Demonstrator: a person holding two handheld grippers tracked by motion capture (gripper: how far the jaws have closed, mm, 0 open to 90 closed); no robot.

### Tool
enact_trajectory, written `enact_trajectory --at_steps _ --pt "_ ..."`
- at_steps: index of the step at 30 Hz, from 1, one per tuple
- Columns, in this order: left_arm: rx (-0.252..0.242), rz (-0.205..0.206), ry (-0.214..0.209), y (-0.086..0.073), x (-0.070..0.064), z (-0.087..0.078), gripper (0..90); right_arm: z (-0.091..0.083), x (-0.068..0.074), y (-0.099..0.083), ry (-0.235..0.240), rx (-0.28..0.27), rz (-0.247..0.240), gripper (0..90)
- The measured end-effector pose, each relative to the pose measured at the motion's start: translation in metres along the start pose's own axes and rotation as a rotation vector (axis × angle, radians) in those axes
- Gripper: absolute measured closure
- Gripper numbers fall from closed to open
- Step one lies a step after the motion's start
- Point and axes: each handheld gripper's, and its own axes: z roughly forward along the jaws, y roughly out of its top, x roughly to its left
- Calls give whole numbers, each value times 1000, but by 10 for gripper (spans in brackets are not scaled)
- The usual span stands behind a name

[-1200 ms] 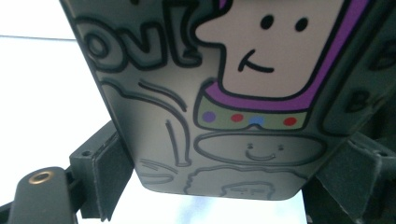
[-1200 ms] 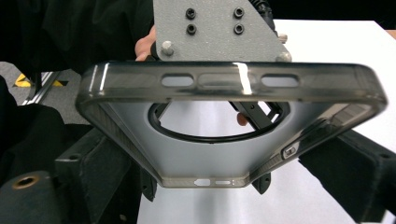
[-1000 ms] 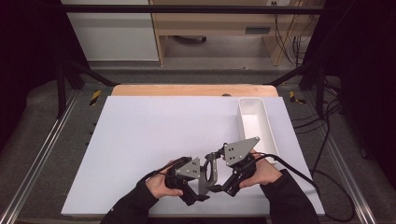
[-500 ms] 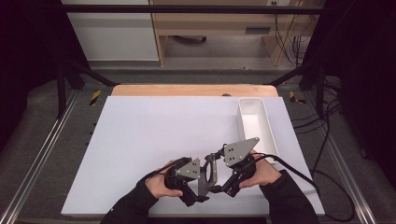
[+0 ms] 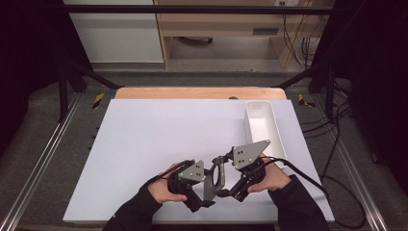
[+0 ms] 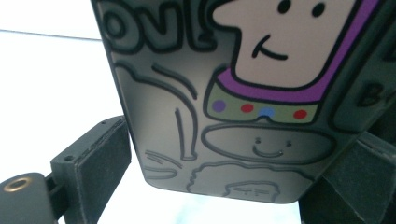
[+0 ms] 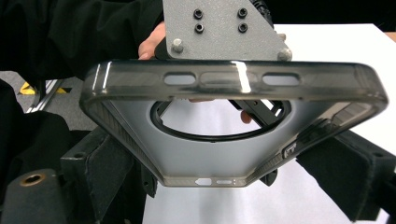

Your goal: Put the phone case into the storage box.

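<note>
The right tool is clamped on the lower edge of a grey phone case, one jaw on each side of it. The left tool grips the same case from the other side, its jaws pressed on the printed back. The case is held on edge between the two tools, above the near part of the white table. A white tray lies at the far right, apart from them.

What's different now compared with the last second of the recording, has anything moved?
Nothing visibly changed. The left gripper and right gripper hold the phone case between them at the near edge of the table, and the white tray sits at the right.
</note>
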Motion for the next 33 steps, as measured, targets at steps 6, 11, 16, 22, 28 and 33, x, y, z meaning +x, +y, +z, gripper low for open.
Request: enact_trajectory --at_steps 6,11,16,22,28,33 --pt "-1 -8 6 0 1 -2 46 -2 0 1 -6 -4 6 121" --pt "-4 -11 18 0 0 -4 35 -5 -1 2 -11 -11 11 121" --pt "-14 -23 36 -1 1 -7 20 -8 -1 2 -20 -13 16 120" --pt "-31 -49 80 -5 3 -15 8 -14 -3 3 -51 -4 24 120" --pt "-71 -112 167 -13 7 -29 0 -21 -5 2 -96 -6 40 119" --pt "-120 -172 249 -23 10 -45 0 -28 -7 0 -135 -14 64 119"
